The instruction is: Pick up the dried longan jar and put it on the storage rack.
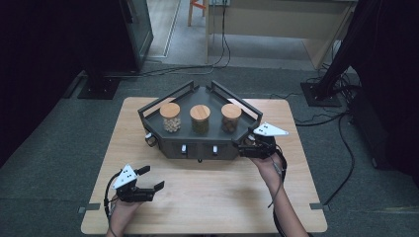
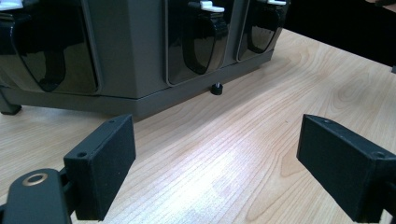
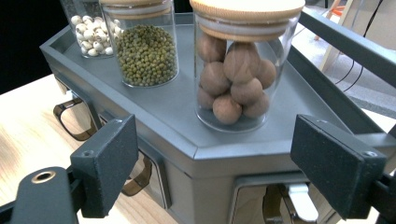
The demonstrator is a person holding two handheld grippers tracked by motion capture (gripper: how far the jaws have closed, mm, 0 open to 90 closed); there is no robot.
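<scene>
My right gripper (image 1: 245, 148) hangs at the front right corner of the grey dispenser stand (image 1: 200, 146), fingers (image 3: 105, 165) standing well apart and holding nothing — the approach, as I judge it, to the jar of brown nuts (image 3: 236, 70). That jar stands upright on the stand's top tray, rightmost of three wooden-lidded jars; the jar of green beans (image 3: 145, 44) is just beside it and the jar of white beans (image 3: 88, 30) beyond that, all three apart from one another. In the right gripper view the nut jar sits between my two fingers but farther off, above the tray's front edge, with a white lever (image 3: 301, 200) of the stand's right dispenser below. The next move, I reckon, calls for lifting the fingers over the rim and running them level around the glass without knocking the neighbouring jar. My right forearm reaches forward from the near edge, the gripper pointing left toward the stand. My left gripper (image 1: 150, 178) rests low over the bare wooden tabletop (image 1: 212, 197), well short of the stand, fingers (image 2: 100, 161) wide apart and empty — pointed at the stand's dark front scoops (image 2: 203, 39).
</scene>
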